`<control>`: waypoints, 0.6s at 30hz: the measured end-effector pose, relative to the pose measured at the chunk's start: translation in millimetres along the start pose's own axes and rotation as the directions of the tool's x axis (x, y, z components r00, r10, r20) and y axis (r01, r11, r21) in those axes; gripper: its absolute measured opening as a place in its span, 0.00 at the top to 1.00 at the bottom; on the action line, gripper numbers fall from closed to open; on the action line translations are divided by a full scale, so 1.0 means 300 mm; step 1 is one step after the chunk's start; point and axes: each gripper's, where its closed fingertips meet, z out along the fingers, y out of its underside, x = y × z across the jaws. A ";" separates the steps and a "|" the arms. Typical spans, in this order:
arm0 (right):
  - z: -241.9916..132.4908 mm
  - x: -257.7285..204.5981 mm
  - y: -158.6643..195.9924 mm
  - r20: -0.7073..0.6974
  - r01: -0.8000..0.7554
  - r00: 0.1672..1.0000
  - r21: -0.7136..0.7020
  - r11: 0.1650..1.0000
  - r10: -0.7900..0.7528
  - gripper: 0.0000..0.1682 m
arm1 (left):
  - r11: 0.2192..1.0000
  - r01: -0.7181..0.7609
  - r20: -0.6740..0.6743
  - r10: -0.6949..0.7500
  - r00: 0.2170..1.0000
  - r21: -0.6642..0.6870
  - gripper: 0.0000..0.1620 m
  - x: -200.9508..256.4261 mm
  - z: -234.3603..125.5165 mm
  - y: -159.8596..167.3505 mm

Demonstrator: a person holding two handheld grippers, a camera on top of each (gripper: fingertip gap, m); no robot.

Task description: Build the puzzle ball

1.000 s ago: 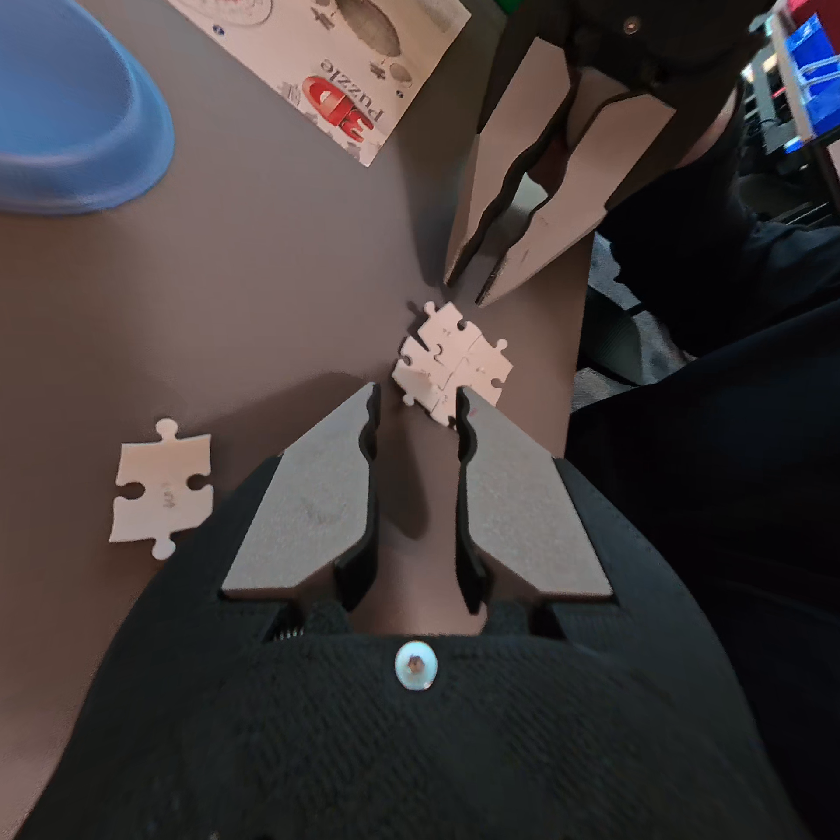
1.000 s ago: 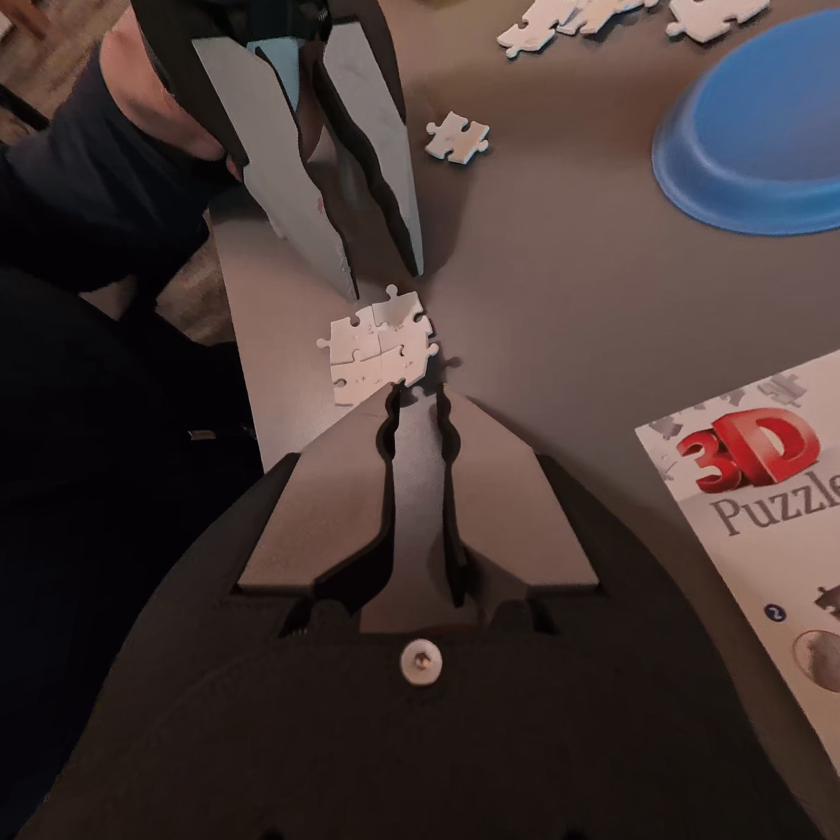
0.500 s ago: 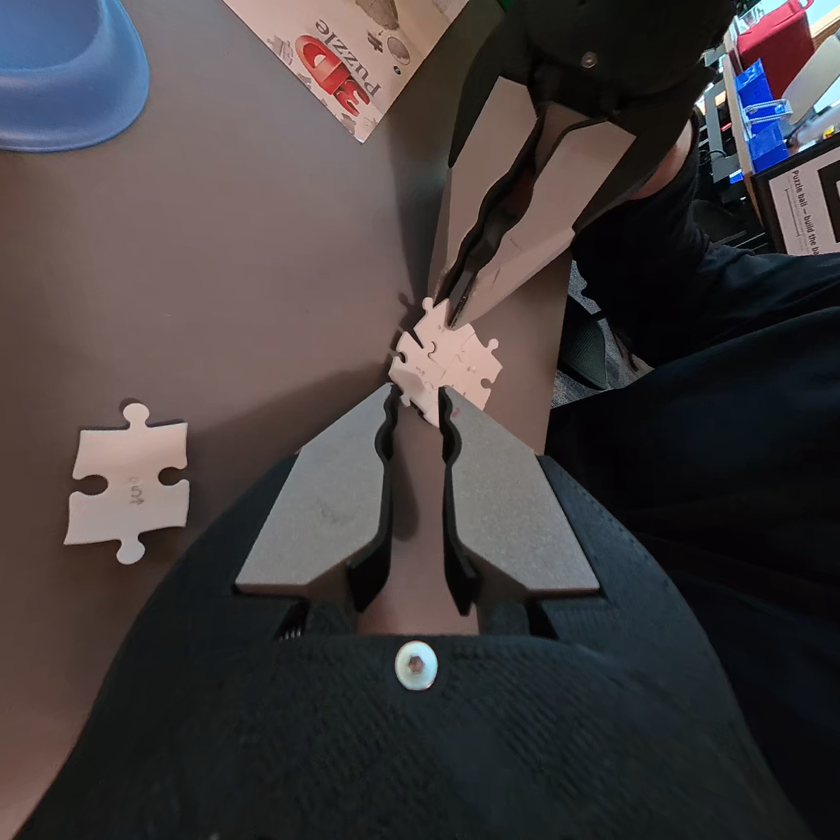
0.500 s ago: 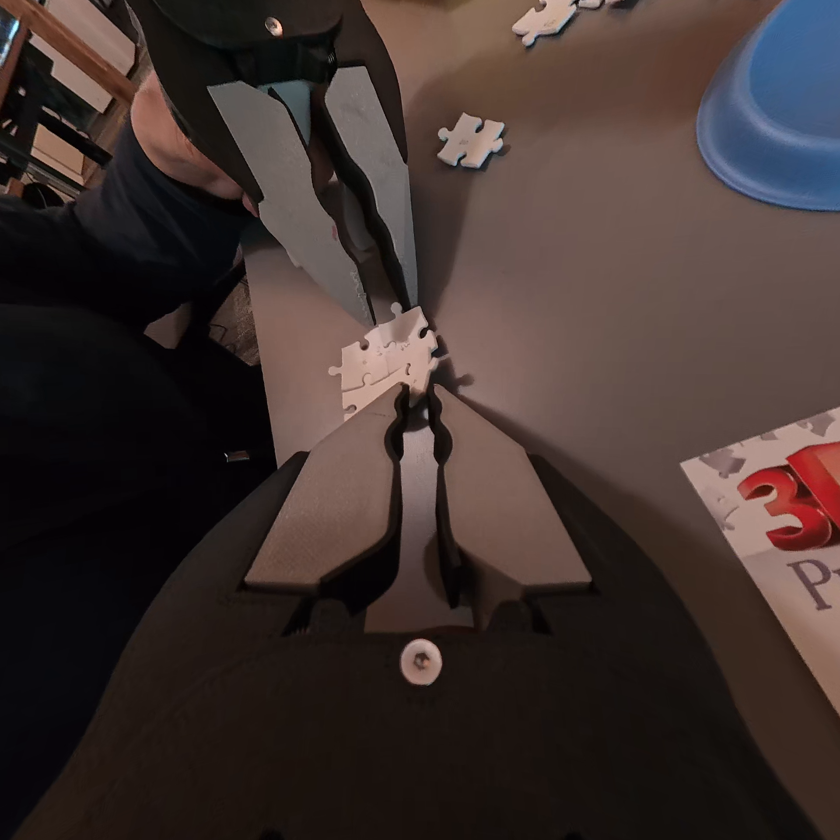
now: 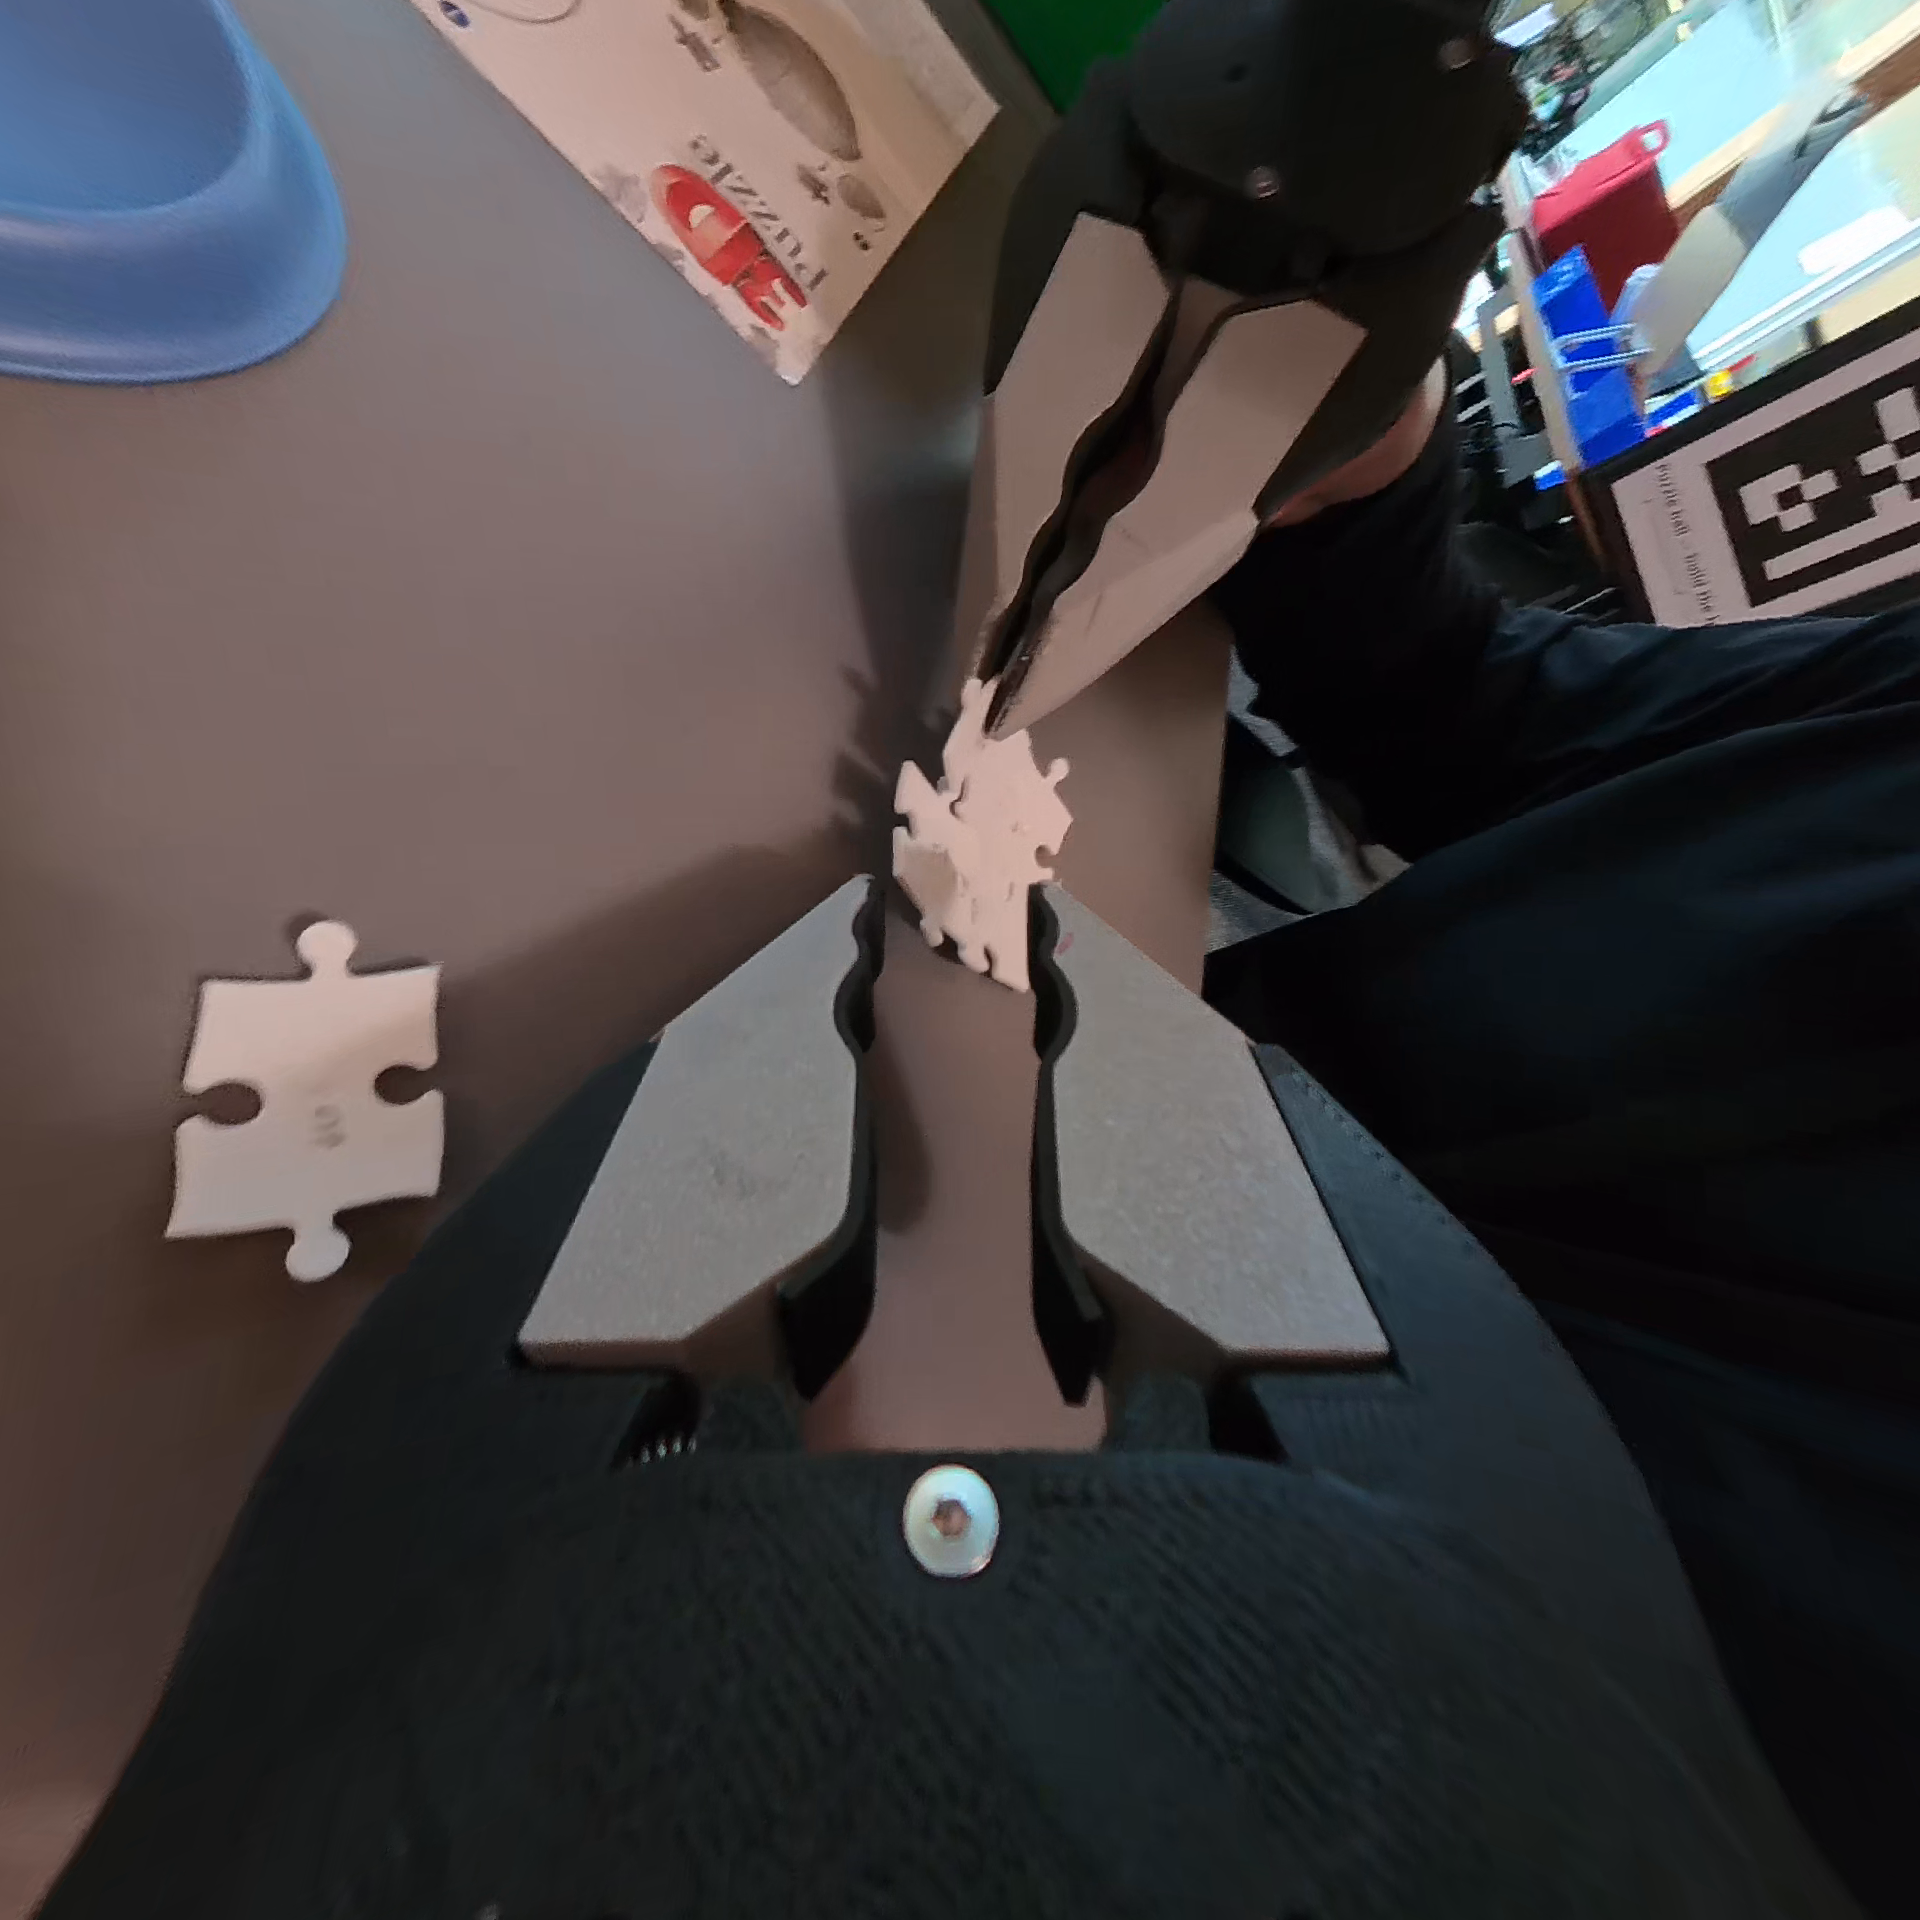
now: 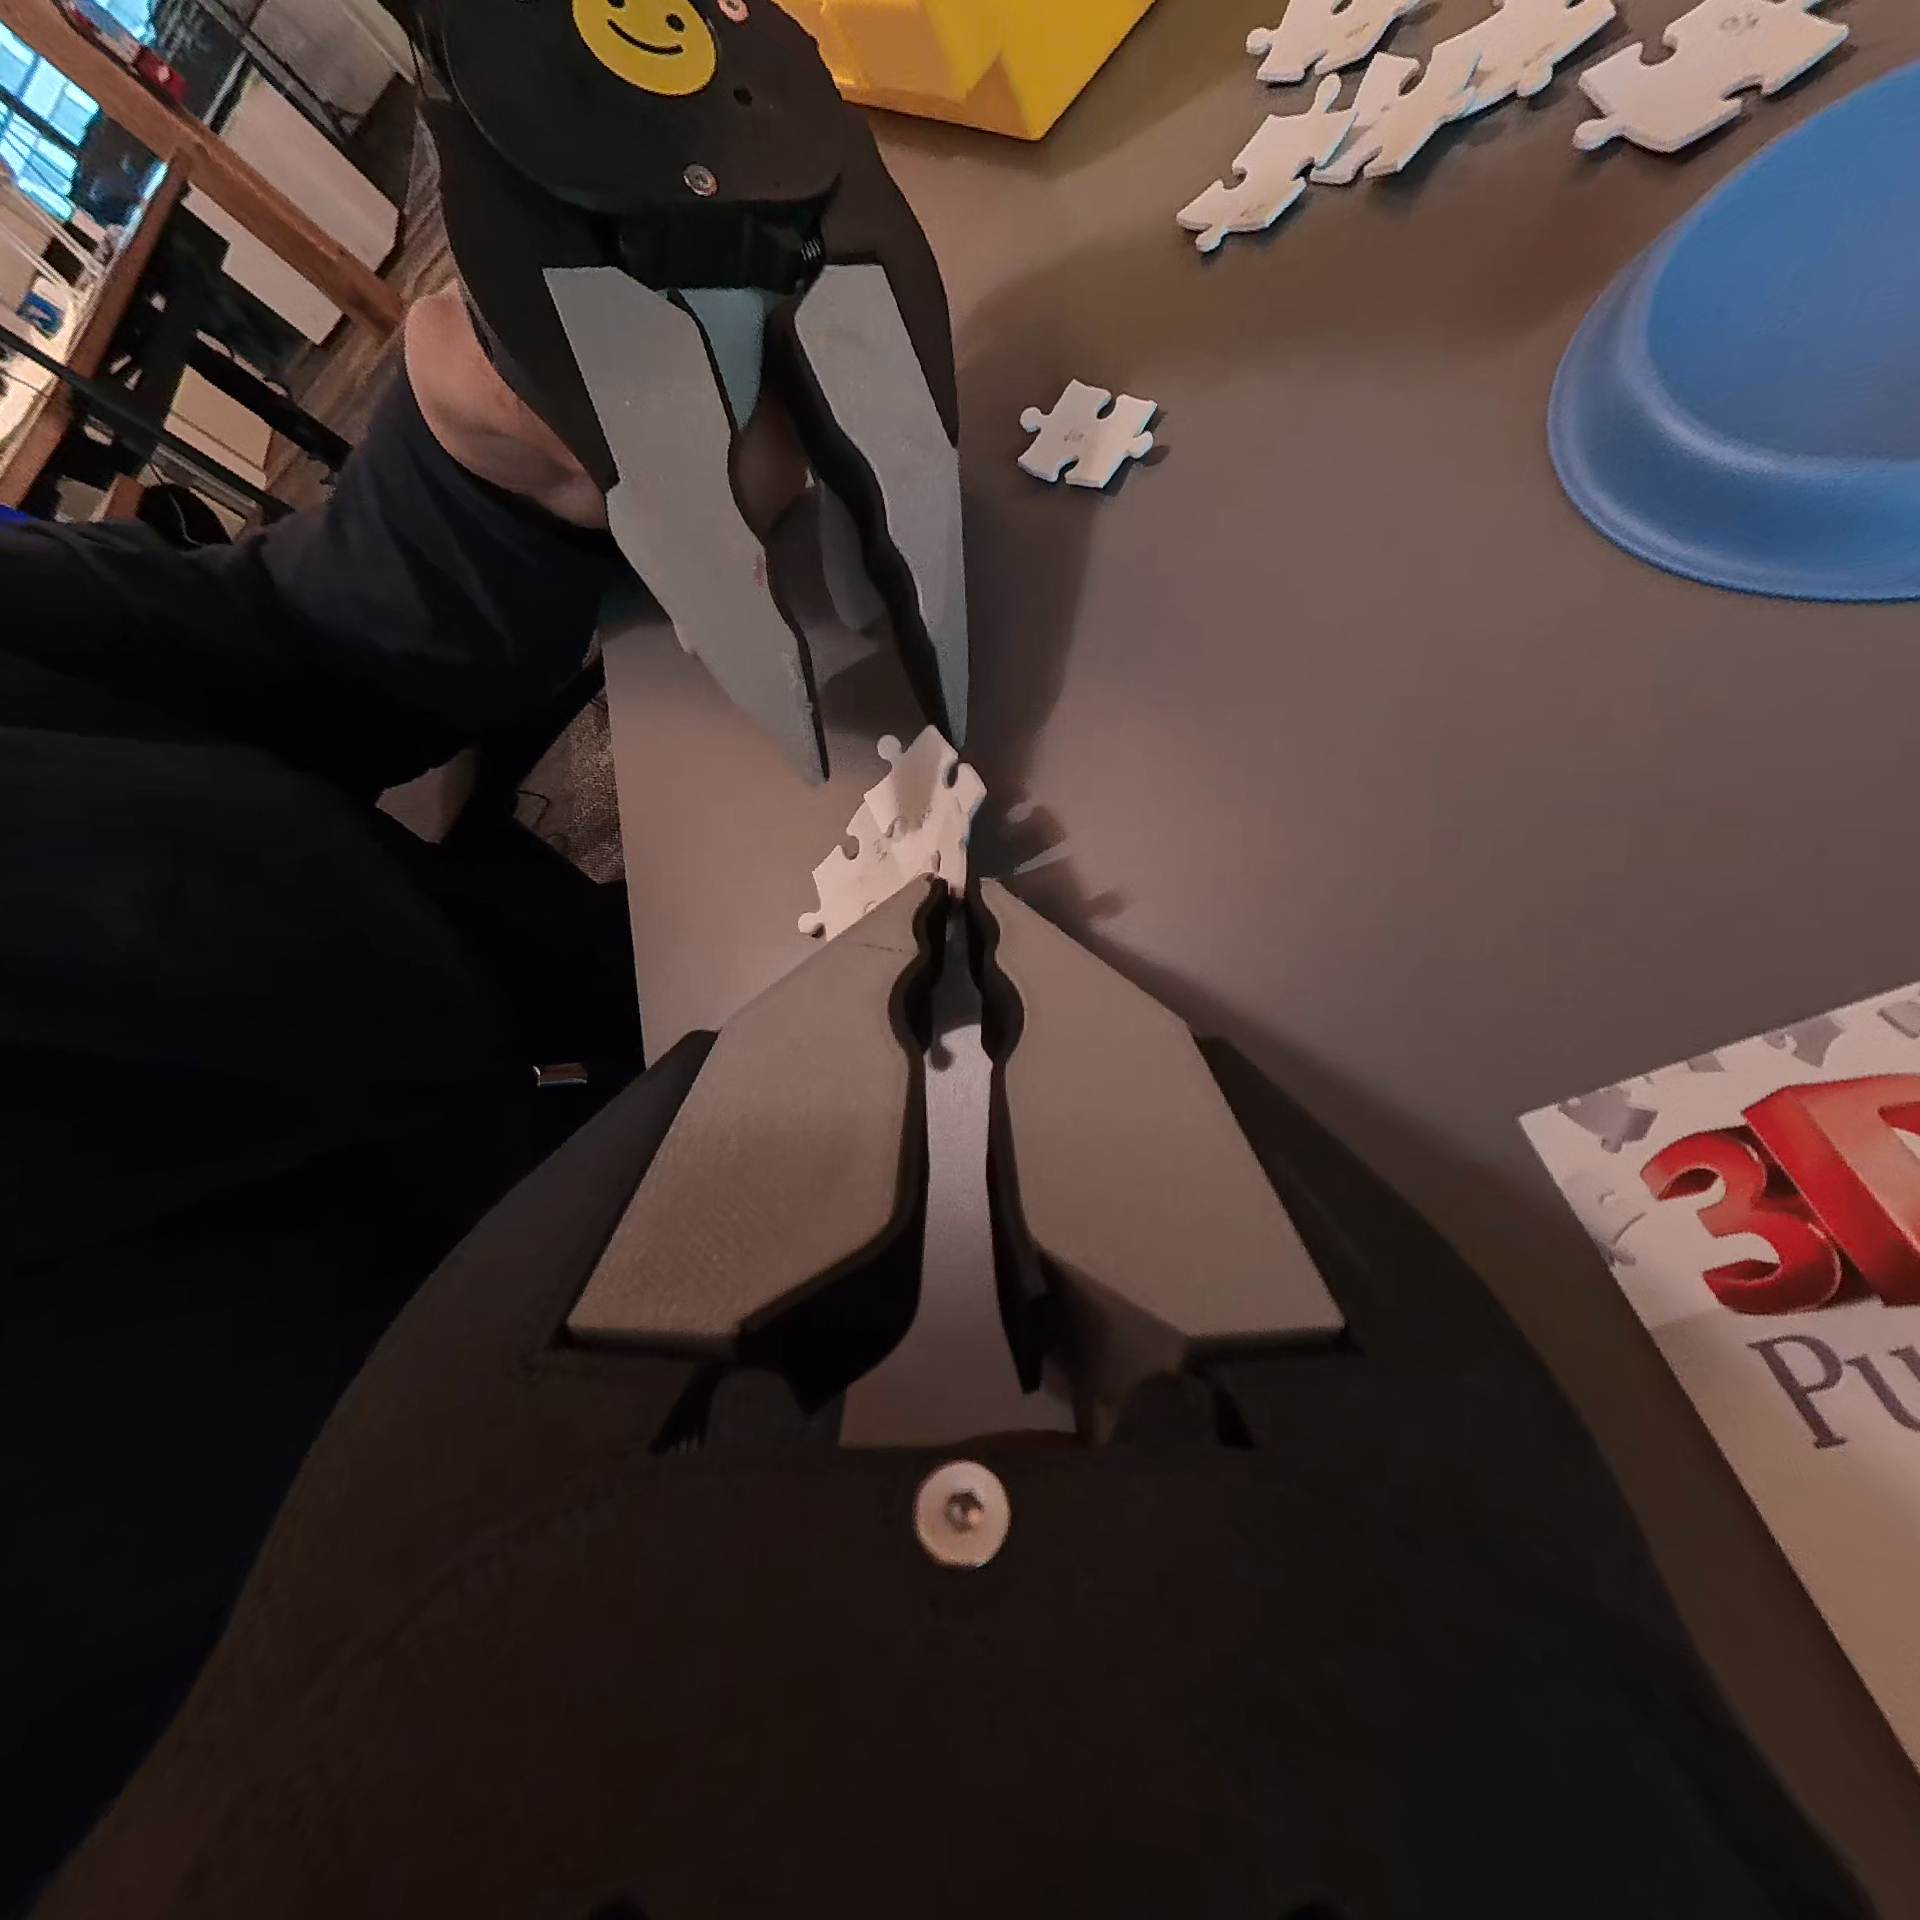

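Loose piece [image 5: 312,1101] left of left claw [image 5: 951,914]; blue bowl [image 5: 156,208] beyond.

Bare table [image 5: 520,623] between bowl [image 5: 156,208] and leaflet [image 5: 779,135].

Both tools share one build: a black, matte, finely ribbed body that looks 3D-printed, widening toward the camera, with a single silver hex-socket screw at its centre. The left gripper [image 5: 951,914] carries two flat grey fingers [image 5: 727,1164], each a tapering wedge with a wavy black inner edge; a small coil spring shows at the base of one. The right gripper [image 6: 951,894] has the same grey wedge fingers [image 6: 769,1164]. Seen from the right wrist view, the left gripper's round black top bears a yellow smiley-face sticker [image 6: 644,42]. The person wears dark sleeves [image 5: 1558,1039], possibly black or navy.
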 end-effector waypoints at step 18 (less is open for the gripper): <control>-0.007 -0.008 -0.005 0.010 0.011 1.000 0.019 1.000 -0.012 1.00 | 0.997 -0.068 -0.009 0.068 0.998 -0.031 0.98 0.016 0.039 -0.005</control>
